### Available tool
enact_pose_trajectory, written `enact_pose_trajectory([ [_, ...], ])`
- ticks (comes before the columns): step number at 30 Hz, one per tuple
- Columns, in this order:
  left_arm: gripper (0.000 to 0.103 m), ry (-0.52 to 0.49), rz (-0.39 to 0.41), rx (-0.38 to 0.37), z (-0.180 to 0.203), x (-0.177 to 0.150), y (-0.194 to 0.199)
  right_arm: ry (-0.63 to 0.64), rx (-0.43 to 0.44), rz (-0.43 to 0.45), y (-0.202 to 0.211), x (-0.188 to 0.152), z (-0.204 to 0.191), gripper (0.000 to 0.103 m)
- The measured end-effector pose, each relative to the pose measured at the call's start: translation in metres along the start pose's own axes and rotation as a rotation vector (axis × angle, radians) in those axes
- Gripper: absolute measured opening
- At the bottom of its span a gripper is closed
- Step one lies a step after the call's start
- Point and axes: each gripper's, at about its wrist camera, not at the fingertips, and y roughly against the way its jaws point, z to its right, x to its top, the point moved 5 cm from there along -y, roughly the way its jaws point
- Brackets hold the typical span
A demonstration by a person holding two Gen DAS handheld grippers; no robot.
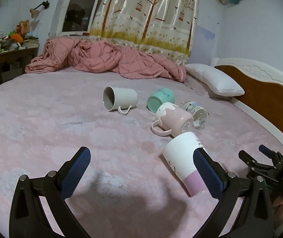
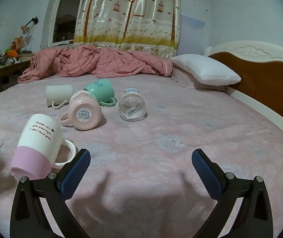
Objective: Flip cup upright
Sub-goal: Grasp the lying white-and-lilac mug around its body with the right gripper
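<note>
Through the left wrist camera, we see our left tool (image 1: 141,158) released, its blue pads spread wide over the pink bed (image 1: 42,119). The nearest cup, the white and pink cup (image 1: 183,162), lies on its side just ahead and to the right, its pink end toward us, partly behind our right-hand pad. Beyond it lie a pink mug (image 1: 173,119), a glass cup (image 1: 197,111), a green cup (image 1: 161,99) and a white mug (image 1: 121,99), all tipped over. Our right tool (image 1: 260,154) shows at the far right edge; from here we cannot tell its state.

Through the right wrist camera, our right tool (image 2: 141,158) is also released and holds nothing. The white and pink cup (image 2: 36,146) lies to the left, its handle (image 2: 68,154) just beside our left-hand pad.

We judge this cup to be ceramic: stiff, fairly heavy, glazed and so slippery, though the soft bed should cushion a slip. We would close across the body near the middle, or pinch the wall at the rim, and keep clear of the handle.
</note>
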Motion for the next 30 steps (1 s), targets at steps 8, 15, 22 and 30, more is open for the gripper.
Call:
enact_pose_trajectory([
  [8,0.103,-0.028,0.03,0.039,0.0,-0.001,0.002,0.003,0.0,0.001,0.003,-0.001,-0.001,0.103],
  [15,0.103,-0.023,0.032,0.033,0.001,-0.002,0.005,0.004,0.003,0.0,0.006,-0.001,-0.002,0.103],
  [22,0.103,-0.018,0.031,0.074,-0.009,0.004,-0.003,-0.064,0.196,-0.127,0.001,0.01,-0.015,0.103],
  [30,0.103,0.027,0.031,0.092,-0.027,0.009,-0.004,-0.204,0.427,-0.353,-0.037,0.04,-0.066,0.103],
])
